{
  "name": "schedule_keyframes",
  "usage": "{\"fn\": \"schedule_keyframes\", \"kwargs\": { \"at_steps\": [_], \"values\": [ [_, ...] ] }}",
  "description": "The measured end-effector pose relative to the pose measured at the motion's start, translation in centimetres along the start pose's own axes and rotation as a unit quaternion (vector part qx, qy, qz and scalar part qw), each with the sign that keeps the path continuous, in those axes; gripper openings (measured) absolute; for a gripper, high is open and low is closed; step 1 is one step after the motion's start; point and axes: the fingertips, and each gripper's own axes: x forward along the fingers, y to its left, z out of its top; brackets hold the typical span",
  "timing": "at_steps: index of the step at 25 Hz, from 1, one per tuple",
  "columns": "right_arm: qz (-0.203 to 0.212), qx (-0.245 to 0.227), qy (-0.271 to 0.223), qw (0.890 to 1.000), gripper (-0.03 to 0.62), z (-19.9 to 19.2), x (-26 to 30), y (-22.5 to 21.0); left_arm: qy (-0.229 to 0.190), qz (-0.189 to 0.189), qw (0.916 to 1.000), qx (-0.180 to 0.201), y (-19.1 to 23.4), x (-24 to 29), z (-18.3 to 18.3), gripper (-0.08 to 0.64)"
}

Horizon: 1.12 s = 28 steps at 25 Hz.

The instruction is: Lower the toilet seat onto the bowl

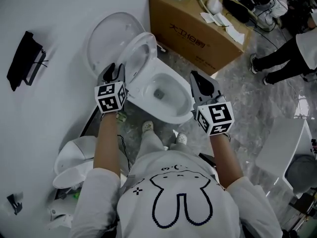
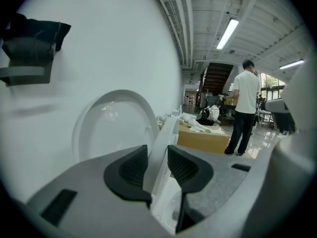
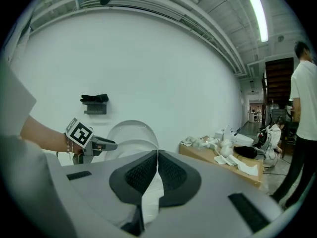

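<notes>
The white toilet bowl [image 1: 166,90] stands against the wall with its lid [image 1: 110,39] upright. The toilet seat [image 1: 139,57] leans forward off the lid, tilted above the bowl. My left gripper [image 1: 118,68] is at the seat's left edge. In the left gripper view the seat's rim [image 2: 166,138] fills the gap between the dark pads, and the left gripper [image 2: 157,165] is shut on it. My right gripper [image 1: 194,77] hovers off the bowl's right side, shut with nothing in it. In the right gripper view the pads of the right gripper [image 3: 157,155] meet, with the seat [image 3: 136,145] ahead.
A cardboard box [image 1: 198,31] with white parts on top stands right of the toilet. A black holder [image 1: 25,58] hangs on the wall at left. A person [image 1: 290,58] stands at the far right. White ceramic pieces [image 1: 74,162] lie at lower left, another fixture [image 1: 285,150] at right.
</notes>
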Motion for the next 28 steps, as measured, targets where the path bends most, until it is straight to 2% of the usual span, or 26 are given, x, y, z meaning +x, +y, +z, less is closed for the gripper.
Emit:
{"fn": "schedule_keyframes", "kwargs": {
  "at_steps": [8, 18, 28],
  "values": [
    [0.009, -0.003, -0.006, 1.000, 0.029, -0.6, -3.1, -1.4, 0.017, -0.003, 0.9998, 0.006, -3.5, -1.2, -1.1, 0.135],
    [0.018, 0.001, 0.000, 1.000, 0.029, -2.6, -7.1, -4.0, 0.026, 0.008, 0.9996, -0.012, -7.1, -2.3, -2.5, 0.150],
    [0.038, 0.005, 0.006, 0.999, 0.029, -4.7, -10.3, -6.3, 0.049, 0.012, 0.9987, 0.010, -11.3, -3.0, -4.4, 0.156]
  ]
}}
